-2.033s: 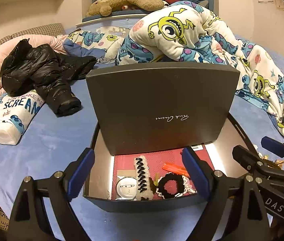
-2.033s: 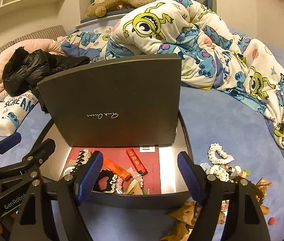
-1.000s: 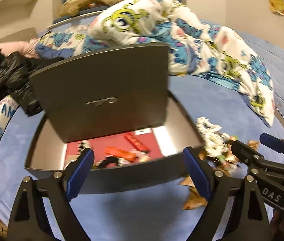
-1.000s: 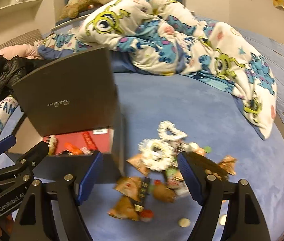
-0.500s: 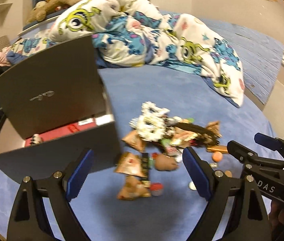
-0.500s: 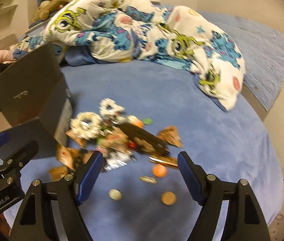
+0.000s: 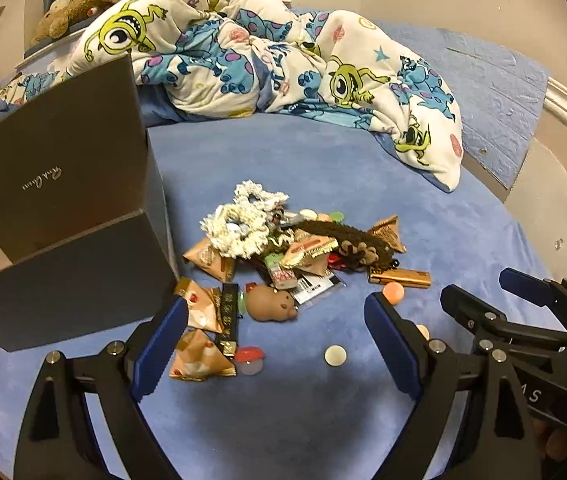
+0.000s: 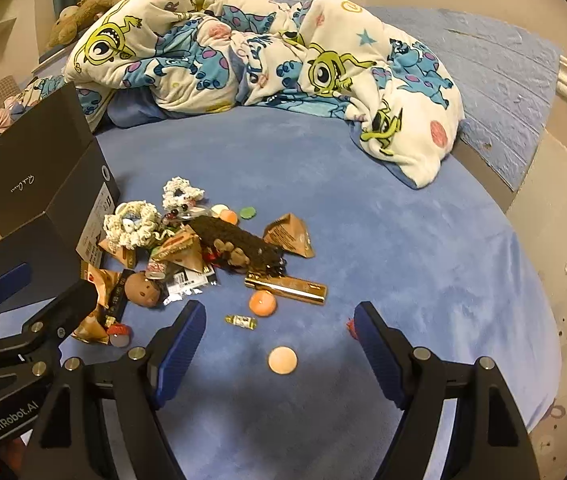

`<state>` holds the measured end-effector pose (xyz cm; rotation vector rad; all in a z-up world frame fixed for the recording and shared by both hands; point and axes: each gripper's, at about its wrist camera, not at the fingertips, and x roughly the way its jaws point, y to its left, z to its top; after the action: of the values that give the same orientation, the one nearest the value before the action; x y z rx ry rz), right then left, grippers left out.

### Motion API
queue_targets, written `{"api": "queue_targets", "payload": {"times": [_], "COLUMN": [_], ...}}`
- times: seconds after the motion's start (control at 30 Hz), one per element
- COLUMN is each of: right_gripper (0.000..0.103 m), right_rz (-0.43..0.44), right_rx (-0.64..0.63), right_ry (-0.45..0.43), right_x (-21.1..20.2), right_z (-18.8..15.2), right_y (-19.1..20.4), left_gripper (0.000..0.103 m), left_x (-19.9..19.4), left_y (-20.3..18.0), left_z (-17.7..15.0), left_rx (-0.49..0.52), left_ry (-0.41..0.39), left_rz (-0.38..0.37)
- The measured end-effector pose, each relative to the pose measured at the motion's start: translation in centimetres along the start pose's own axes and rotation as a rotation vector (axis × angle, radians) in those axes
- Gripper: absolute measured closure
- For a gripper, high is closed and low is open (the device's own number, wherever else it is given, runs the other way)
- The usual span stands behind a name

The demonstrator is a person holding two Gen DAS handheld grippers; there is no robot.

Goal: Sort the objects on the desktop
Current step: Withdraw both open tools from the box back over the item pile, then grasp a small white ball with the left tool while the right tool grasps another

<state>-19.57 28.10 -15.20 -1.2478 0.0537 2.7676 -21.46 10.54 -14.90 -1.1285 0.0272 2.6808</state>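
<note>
A pile of small objects lies on the blue bed: white scrunchies (image 7: 239,224) (image 8: 133,224), brown snack packets (image 7: 199,356) (image 8: 289,236), a brown bear head (image 7: 271,304) (image 8: 143,288), a gold lighter (image 7: 399,278) (image 8: 287,289), and round candies (image 7: 335,356) (image 8: 282,360). The dark grey box (image 7: 67,280) (image 8: 43,216) stands left of the pile with its lid up. My left gripper (image 7: 275,352) is open and empty above the pile's near edge. My right gripper (image 8: 279,344) is open and empty over the candies.
A crumpled monster-print blanket (image 7: 267,60) (image 8: 267,56) lies behind the pile. The bed's edge (image 7: 523,216) (image 8: 523,240) drops off to the right. Plush toys (image 7: 71,12) sit at the far back left. Bare blue sheet lies in front of the pile.
Both grippers have swung right, away from the open box and over to the pile of loose objects. Both stay open and empty.
</note>
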Motion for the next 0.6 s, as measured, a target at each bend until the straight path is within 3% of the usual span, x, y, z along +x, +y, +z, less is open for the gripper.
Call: {"api": "queue_targets", "payload": {"times": [0.4, 0.6], "right_gripper": [0.024, 0.024], "right_rz": [0.000, 0.042], "right_rx": [0.014, 0.041], "right_ry": [0.066, 0.081], "right_x": [3.1, 4.5], "right_z": [-3.1, -4.2], "right_y": [-1.8, -3.3], "left_gripper": [0.012, 0.014], "left_x": [4.6, 6.9], "left_y": [-1.4, -2.0], "left_z": [-2.8, -3.8], "left_rx": [0.034, 0.055], "left_ry": [0.059, 0.094], "left_rz": [-0.073, -0.096]}}
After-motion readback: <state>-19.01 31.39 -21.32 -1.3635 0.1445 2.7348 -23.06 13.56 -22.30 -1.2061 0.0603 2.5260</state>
